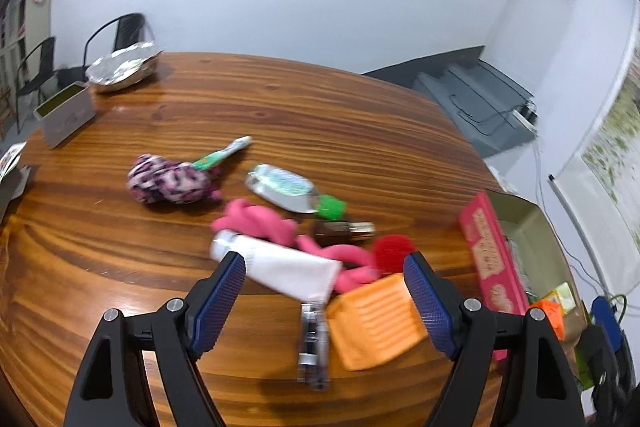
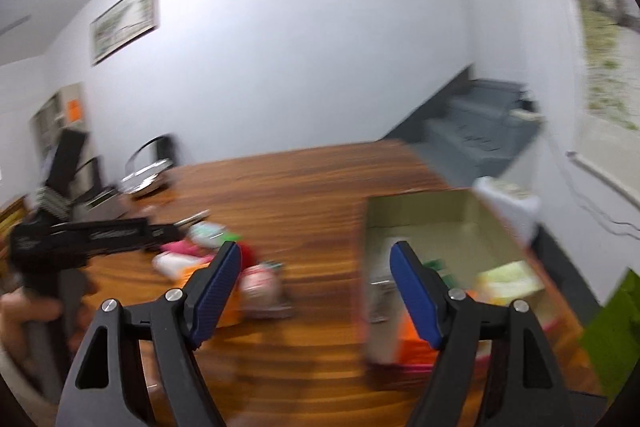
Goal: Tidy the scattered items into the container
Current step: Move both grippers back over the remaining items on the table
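Wooden table (image 1: 280,107), white-walled room. I am holding 2 grippers over it, both with jaws standing wide and gripping nothing. Lying ahead of my left gripper (image 1: 325,267): 1 white tube (image 1: 280,267), 1 pink cloth (image 1: 264,223) beyond it, 1 orange pouch (image 1: 376,323) between the fingers, 1 clear pen-like item (image 1: 314,339) beside that, 1 silver bottle with green cap (image 1: 288,187), 1 speckled purple bundle (image 1: 168,183). The cardboard container (image 1: 532,227) is sitting off to its right. My right gripper (image 2: 316,263) is hovering at the container's near-left edge; contents blurred.
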### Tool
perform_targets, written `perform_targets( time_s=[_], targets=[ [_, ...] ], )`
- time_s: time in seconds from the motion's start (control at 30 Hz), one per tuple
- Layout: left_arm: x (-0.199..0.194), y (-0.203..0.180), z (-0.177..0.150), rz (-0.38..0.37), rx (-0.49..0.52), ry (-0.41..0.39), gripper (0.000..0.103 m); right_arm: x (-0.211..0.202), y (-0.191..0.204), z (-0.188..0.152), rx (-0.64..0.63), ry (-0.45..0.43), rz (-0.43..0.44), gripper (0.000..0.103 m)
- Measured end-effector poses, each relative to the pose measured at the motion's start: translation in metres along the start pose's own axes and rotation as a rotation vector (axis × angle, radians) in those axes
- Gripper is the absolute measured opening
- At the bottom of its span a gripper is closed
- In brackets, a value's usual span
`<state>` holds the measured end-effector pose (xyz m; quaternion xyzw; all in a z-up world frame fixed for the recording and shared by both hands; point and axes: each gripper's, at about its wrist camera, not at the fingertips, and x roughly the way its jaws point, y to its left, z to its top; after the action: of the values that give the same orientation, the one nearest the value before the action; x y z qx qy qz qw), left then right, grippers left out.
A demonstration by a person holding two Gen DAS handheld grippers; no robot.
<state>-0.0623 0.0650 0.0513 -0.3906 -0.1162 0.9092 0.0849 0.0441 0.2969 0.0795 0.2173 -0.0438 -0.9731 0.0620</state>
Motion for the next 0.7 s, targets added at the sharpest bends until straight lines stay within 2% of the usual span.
perform_targets(
  time_s=[0.1, 0.23, 0.47, 0.7],
  targets=[
    [0.000, 0.019, -0.001, 0.013, -0.026, 0.011, 0.083, 0.017, 0.020, -0.002, -0.010, 0.074, 0.095, 0.080],
    [0.001, 0.037, -0.002, 0.035, -0.041, 0.019, 0.083, 0.035, 0.040, -0.007, -0.038, 0.140, 0.150, 0.080],
    [0.002, 0.061, -0.003, 0.054, -0.052, 0.040, 0.083, 0.058, 0.067, -0.012, -0.079, 0.221, 0.189, 0.080],
    [0.005, 0.078, -0.006, 0.069, -0.074, 0.063, 0.083, 0.089, 0.074, -0.013, -0.043, 0.293, 0.220, 0.080]
  ],
)
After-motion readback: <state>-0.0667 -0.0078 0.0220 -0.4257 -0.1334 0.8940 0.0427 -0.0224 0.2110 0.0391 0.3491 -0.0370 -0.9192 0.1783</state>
